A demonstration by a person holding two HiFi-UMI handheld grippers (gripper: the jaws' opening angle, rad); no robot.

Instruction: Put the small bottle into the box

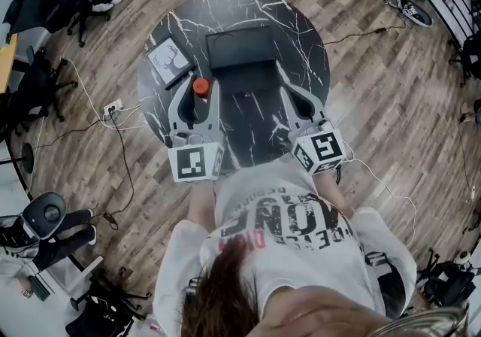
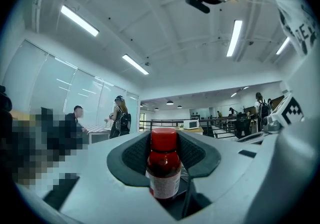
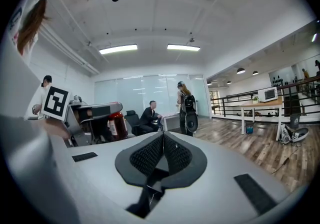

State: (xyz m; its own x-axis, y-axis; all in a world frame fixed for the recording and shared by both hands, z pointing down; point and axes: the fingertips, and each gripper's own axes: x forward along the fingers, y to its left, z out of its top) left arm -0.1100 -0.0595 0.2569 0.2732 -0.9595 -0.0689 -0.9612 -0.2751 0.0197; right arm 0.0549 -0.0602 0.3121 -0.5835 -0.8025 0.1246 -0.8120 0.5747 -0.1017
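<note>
Near the left edge of the surface (image 1: 304,34) lies a white card (image 1: 168,59). Just beside it, the left claw (image 1: 197,93) is clenched on the small bottle (image 2: 163,167), its pads on the body below the red cap, short of the box (image 1: 248,76) at the far edge. The bottle looks light, rigid and smooth, so probably slippery; a mid-body hold on the label seems safest. Toward the right edge, the right claw (image 3: 161,142) is clenched on nothing. The bottle's base is hidden, and the box's dark inside is hard to read.
</note>
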